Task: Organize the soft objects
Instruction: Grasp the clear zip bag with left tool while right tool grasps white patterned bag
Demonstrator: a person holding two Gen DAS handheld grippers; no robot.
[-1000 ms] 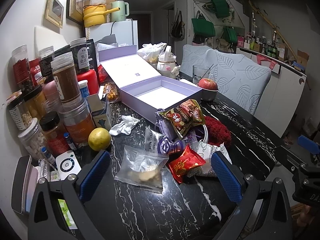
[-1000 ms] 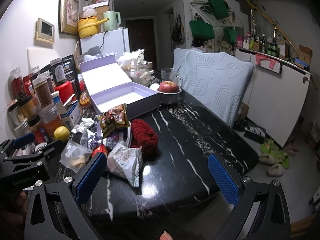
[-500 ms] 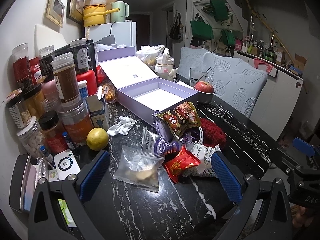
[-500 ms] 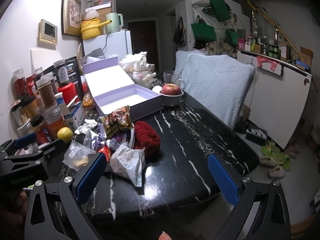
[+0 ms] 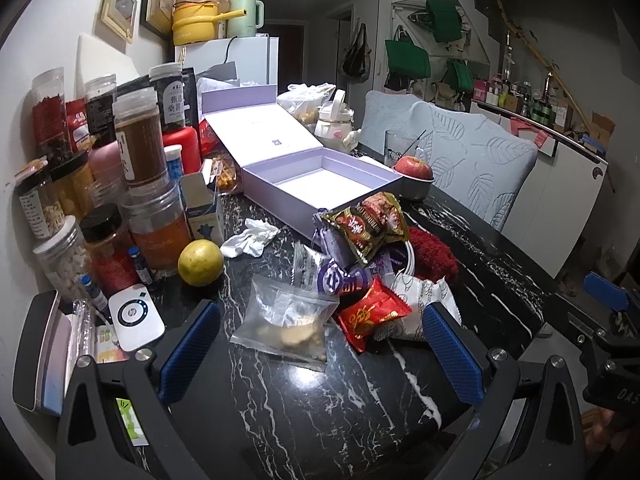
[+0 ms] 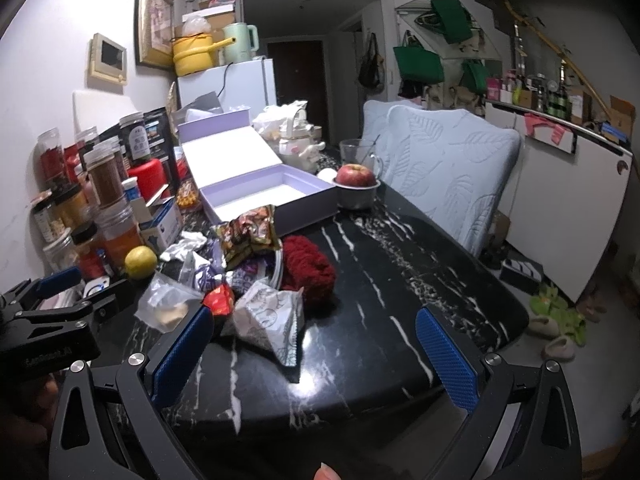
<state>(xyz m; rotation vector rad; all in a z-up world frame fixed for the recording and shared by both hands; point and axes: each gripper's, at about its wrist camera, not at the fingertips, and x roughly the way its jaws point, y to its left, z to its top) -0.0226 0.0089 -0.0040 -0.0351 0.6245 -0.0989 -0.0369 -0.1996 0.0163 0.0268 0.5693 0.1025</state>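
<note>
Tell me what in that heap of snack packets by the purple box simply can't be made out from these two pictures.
- White looped cord: left wrist view, mostly buried under the brown-and-red snack packet; what it is stays unclear.
- Dark red knitted bundle: both views, bunched up, so its kind is unknowable.
- Clear zip bag: contents are pale lumps, too blurred to name.
- White patterned pouch: right wrist view, print too small to read.

white fridge, dark doorway; padded chairs

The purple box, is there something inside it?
No, the purple box is open and only its bare white bottom shows.
</note>
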